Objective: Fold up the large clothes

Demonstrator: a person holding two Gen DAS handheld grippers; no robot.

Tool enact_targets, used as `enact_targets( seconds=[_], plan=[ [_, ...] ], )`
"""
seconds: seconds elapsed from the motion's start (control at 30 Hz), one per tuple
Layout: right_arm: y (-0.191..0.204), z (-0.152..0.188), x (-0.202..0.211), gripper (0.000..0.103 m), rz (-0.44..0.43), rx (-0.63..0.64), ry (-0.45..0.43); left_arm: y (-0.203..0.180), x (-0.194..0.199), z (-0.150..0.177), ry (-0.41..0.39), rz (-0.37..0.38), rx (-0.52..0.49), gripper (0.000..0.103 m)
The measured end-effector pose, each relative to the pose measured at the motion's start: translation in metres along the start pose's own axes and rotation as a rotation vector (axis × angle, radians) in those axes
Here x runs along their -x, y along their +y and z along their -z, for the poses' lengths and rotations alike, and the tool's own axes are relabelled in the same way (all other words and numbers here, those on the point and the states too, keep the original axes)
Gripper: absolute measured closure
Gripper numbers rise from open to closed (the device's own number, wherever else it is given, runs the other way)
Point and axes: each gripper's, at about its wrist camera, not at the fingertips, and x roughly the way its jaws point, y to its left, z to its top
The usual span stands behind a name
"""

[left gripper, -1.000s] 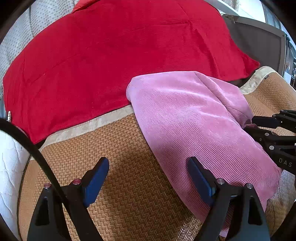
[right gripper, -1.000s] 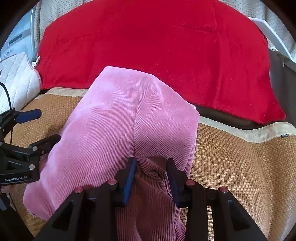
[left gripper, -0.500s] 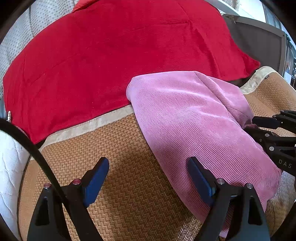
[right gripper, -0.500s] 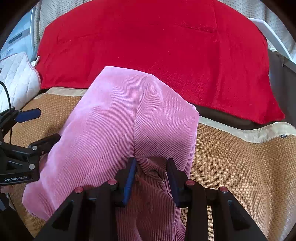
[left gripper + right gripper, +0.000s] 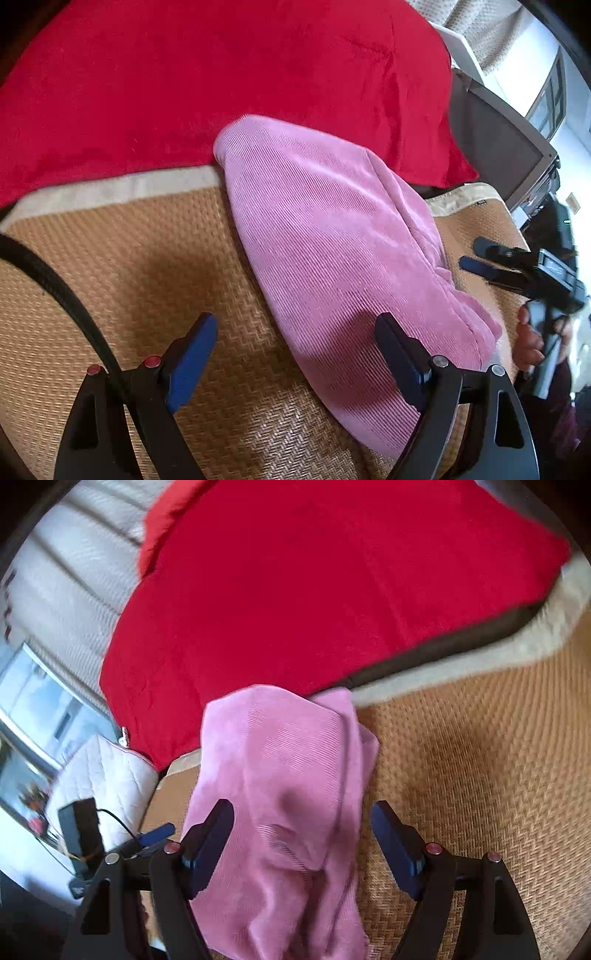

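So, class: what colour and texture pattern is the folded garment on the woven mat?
Pink, fine-ribbed corduroy garment; clearest in the left wrist view.

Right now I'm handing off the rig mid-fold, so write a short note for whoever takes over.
Right gripper: open. Its jaws have just been opening, letting go of the pink garment; the cloth lies between them, not pinched.
Left gripper: open, holding nothing, one finger over the garment's near edge.
Garment: folded into a long bundle on the woven mat, its far end reaching the red blanket.
Done: at least one fold, cloth released.
Left: probably another fold across the length and smoothing the bunched end near the right gripper.
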Motion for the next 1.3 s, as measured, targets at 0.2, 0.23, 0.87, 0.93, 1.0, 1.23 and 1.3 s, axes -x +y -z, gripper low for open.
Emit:
enact_targets(
  seconds=[0.2,0.23,0.87,0.93,1.0,1.23,1.3],
  plan=[
    [-0.028,0.001,-0.028,0.023,-0.052,-0.088,0.117,0.009,-0.015,-0.004,0.046,0.145,0.096,0.016],
    [-0.029,0.001,-0.033,0.023,-0.063,-0.092,0.129,0.010,-0.016,-0.004,0.049,0.171,0.110,0.016],
    [-0.016,0.015,-0.093,0.030,-0.248,-0.150,0.189,0.013,-0.059,-0.010,0.057,0.408,0.285,0.014],
    [-0.015,0.015,-0.087,0.035,-0.249,-0.165,0.181,0.009,-0.057,-0.012,0.024,0.401,0.274,0.020],
    [-0.006,0.016,-0.088,0.043,-0.233,-0.156,0.166,0.006,-0.055,-0.014,0.004,0.382,0.252,0.029],
    [0.026,0.015,-0.080,0.051,-0.222,-0.111,0.129,0.004,-0.036,-0.020,-0.038,0.387,0.236,0.040],
    [0.036,0.016,-0.076,0.051,-0.222,-0.086,0.128,0.001,-0.027,-0.020,-0.048,0.383,0.223,0.040]
  ],
)
